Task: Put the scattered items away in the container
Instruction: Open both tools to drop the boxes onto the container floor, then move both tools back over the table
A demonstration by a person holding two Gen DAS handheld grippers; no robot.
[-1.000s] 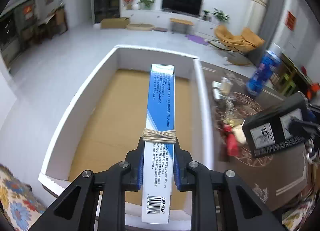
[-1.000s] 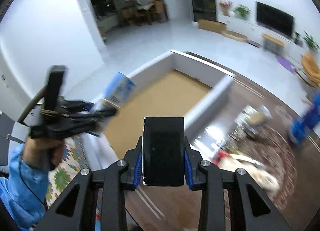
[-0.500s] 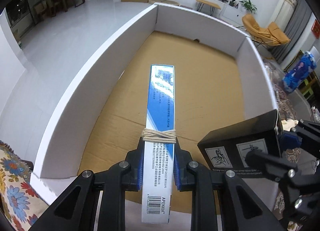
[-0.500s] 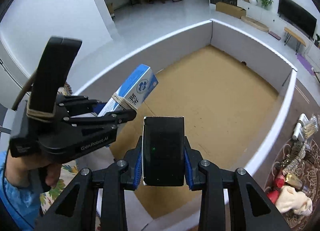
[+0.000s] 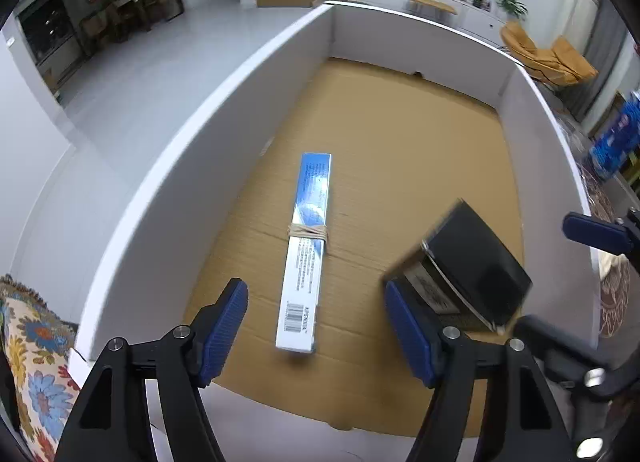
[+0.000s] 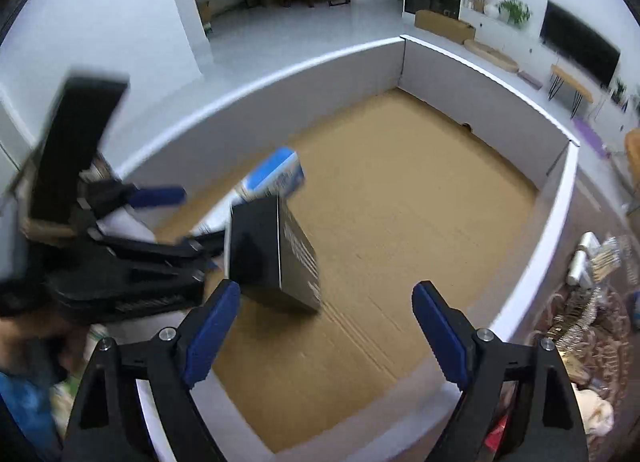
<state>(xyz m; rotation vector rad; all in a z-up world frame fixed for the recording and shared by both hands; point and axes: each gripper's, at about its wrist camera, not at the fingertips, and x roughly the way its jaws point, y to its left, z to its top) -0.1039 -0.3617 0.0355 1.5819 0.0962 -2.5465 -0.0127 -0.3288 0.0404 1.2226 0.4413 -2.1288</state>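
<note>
The container is a large white-walled box with a brown cardboard floor. A long blue-and-white box with a rubber band round it lies free on that floor, just beyond my left gripper. That gripper's jaws are opening and nothing touches the pads. A black box is blurred and tilted over the floor, ahead of my right gripper. Its jaws are opening too, with nothing between them. In the right wrist view, the left gripper hovers over the near left wall beside the blue-and-white box.
Several loose items lie on a patterned mat outside the container's right wall. A blue can stands beyond them. A floral cloth lies at the near left. A hand in a blue sleeve holds the left gripper.
Both grippers have opened and let go of their boxes. The blue-and-white box now lies on the container floor. The black box has dropped out of the right jaws and is tumbling.
</note>
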